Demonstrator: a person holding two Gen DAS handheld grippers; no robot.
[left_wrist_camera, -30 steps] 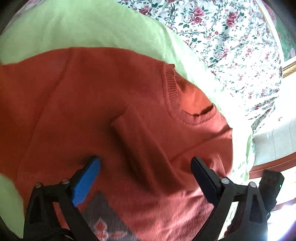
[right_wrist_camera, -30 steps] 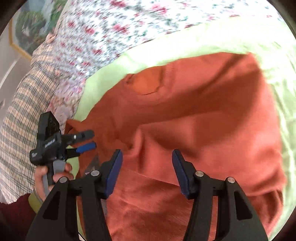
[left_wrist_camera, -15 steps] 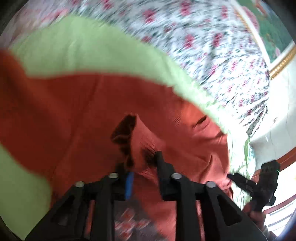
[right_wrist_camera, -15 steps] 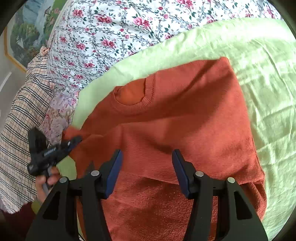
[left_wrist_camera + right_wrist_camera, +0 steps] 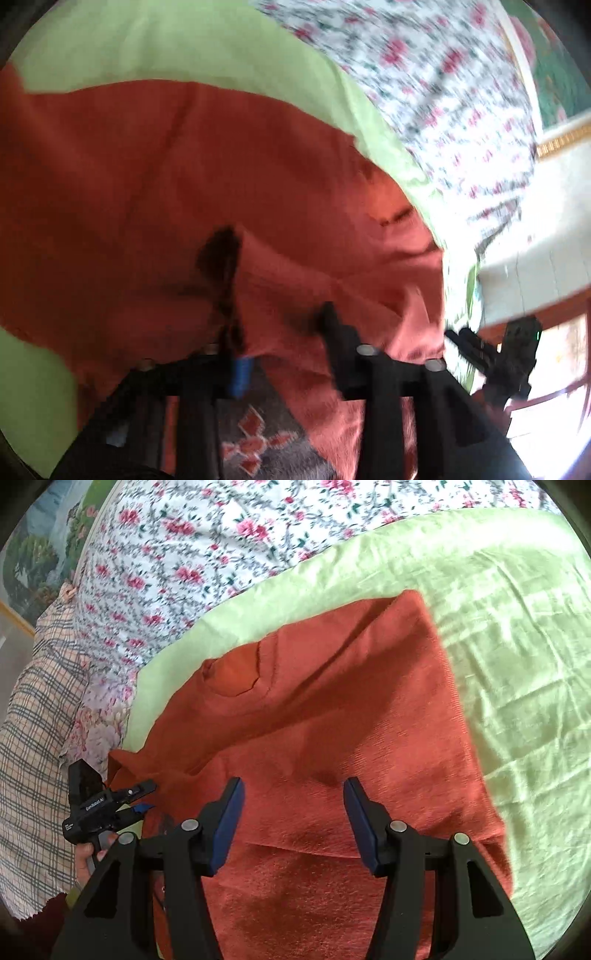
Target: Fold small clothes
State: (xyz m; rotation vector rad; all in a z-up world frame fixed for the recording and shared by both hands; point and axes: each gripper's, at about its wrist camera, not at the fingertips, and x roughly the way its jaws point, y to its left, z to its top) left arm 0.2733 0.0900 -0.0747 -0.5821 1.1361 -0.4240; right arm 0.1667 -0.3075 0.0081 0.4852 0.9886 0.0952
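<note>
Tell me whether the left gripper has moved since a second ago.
Yes. The left gripper was open above the orange sweater; it has closed on a fold of it, and against the green sheet it has shifted, lifting the cloth.

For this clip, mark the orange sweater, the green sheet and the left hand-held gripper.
orange sweater [image 5: 369,709]: right wrist view, on the flat body panel.
green sheet [image 5: 517,627]: right wrist view, bare wrinkled area right of the sweater.
left hand-held gripper [image 5: 280,332]: left wrist view, between fingertips pinching a sweater fold.

Both wrist cameras are looking down, close over the orange sweater [image 5: 155,177] [image 5: 332,709], facing the far floral bedding [image 5: 192,542], sharing its collar.
</note>
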